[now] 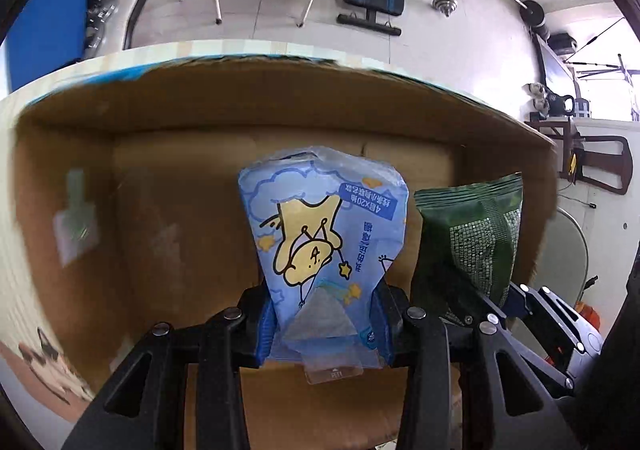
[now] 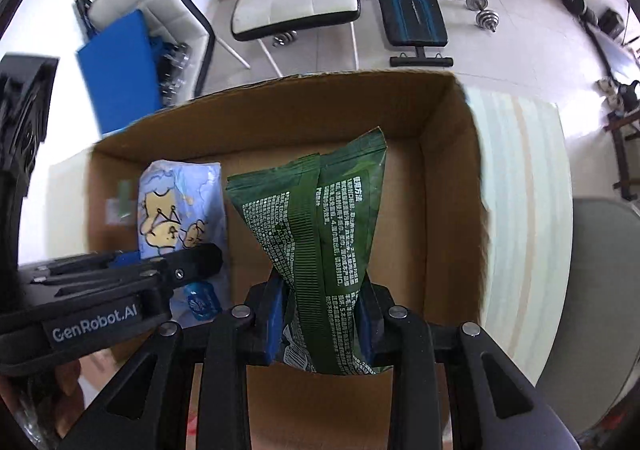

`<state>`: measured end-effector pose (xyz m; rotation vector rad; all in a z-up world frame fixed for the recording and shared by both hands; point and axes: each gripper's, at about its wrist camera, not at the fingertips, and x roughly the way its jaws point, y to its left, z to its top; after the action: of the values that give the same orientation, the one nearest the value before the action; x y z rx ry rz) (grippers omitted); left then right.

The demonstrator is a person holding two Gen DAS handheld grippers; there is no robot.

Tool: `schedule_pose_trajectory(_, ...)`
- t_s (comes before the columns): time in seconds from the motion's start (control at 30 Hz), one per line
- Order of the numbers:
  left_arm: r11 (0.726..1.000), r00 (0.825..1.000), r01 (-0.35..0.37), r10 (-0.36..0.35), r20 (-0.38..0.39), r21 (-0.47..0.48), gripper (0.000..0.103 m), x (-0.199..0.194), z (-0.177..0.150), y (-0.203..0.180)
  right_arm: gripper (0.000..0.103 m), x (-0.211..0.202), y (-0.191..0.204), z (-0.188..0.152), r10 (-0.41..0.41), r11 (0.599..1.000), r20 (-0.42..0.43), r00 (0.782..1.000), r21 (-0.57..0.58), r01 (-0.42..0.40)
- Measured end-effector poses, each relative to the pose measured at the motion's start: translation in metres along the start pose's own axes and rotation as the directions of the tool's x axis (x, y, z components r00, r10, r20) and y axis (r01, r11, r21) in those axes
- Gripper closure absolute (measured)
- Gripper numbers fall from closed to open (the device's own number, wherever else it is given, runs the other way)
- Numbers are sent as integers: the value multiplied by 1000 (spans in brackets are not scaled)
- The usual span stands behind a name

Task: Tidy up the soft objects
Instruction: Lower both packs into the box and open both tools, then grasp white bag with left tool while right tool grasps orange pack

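Cardboard box (image 2: pixel 448 185) gapes below both claws: left gripper (image 1: pixel 324 326) clamps blue tissue pack (image 1: pixel 320 234); at its three o'clock, right gripper (image 2: pixel 322 324) clamps green pouch (image 2: pixel 320 217).

1. We saw our left gripper (image 1: pixel 324 324) clamped on a blue cartoon pack (image 1: pixel 320 234), which rose beyond the fingertips.
2. A green packet (image 1: pixel 474 238) stood just right of our fingers, over the open cardboard box (image 1: pixel 168 177).
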<state>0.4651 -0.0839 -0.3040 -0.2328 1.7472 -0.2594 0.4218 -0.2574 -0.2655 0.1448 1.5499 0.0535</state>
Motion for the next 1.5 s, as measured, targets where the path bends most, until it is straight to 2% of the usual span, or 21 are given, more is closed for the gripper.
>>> schedule_pose_trajectory(0.1,1000,1000,8,-8,-17,15,66,6,12,-1,71,25,-2,17,5,1000,-30,1000,22,-4)
schedule_pose_trajectory(0.23,999,999,-1,3,-38,46,62,9,16,-6,71,39,-3,24,-8,1000,-45,999,23,9)
schedule_pose_trajectory(0.3,999,999,-2,4,-43,46,54,6,15,-6,70,45,-5,29,-11,1000,-56,998,19,12)
schedule_pose_trajectory(0.33,999,999,-10,12,-44,49,53,4,14,-6,67,41,-4,25,-13,1000,-61,998,22,14)
schedule_pose_trajectory(0.4,998,999,-35,36,-18,60,36,-4,14,-5,39,39,-4,27,-12,1000,-54,998,28,14)
schedule_pose_trajectory(0.47,994,997,-73,71,25,84,25,-15,11,-5,26,41,-7,31,-29,999,-46,999,17,30)
schedule_pose_trajectory(0.53,988,992,-117,112,51,100,17,-25,5,-5,21,35,-7,30,-41,999,-47,998,17,42)
schedule_pose_trajectory(0.57,987,992,-122,117,55,101,9,-26,4,-4,20,32,-6,28,-48,999,-50,998,11,49)
schedule_pose_trajectory(0.6,987,991,-125,119,63,100,6,-30,1,-3,19,29,-6,26,-52,999,-53,997,11,53)
schedule_pose_trajectory(0.63,987,990,-128,121,71,99,6,-33,-2,-3,19,26,-6,24,-60,998,-54,997,13,60)
schedule_pose_trajectory(0.7,986,988,-136,128,92,96,6,-41,-9,-1,6,19,-7,19,-65,998,-47,997,16,66)
schedule_pose_trajectory(0.77,983,982,-155,143,122,96,6,-48,-17,-3,1,11,-6,12,-84,996,-34,996,12,84)
schedule_pose_trajectory(0.87,981,976,-164,147,161,101,6,-61,-28,-6,0,-1,-3,1,-102,995,-3,995,-6,102)
schedule_pose_trajectory(0.93,980,968,-173,150,204,100,6,-73,-38,-9,0,-16,0,-8,-94,995,47,994,-9,95)
schedule_pose_trajectory(1.03,976,945,-199,166,281,93,6,-96,-60,-10,0,-41,6,-27,-90,995,118,989,-37,95)
schedule_pose_trajectory(1.27,954,869,-294,239,434,63,6,-146,-136,-11,0,-89,28,-74,-20,993,188,982,-113,42)
schedule_pose_trajectory(1.4,943,846,-332,306,437,-17,6,-149,-192,11,0,-111,41,-122,24,984,215,976,-178,15)
schedule_pose_trajectory(1.5,934,842,-343,352,408,-100,6,-135,-237,39,0,-107,44,-167,75,978,206,976,-208,-31)
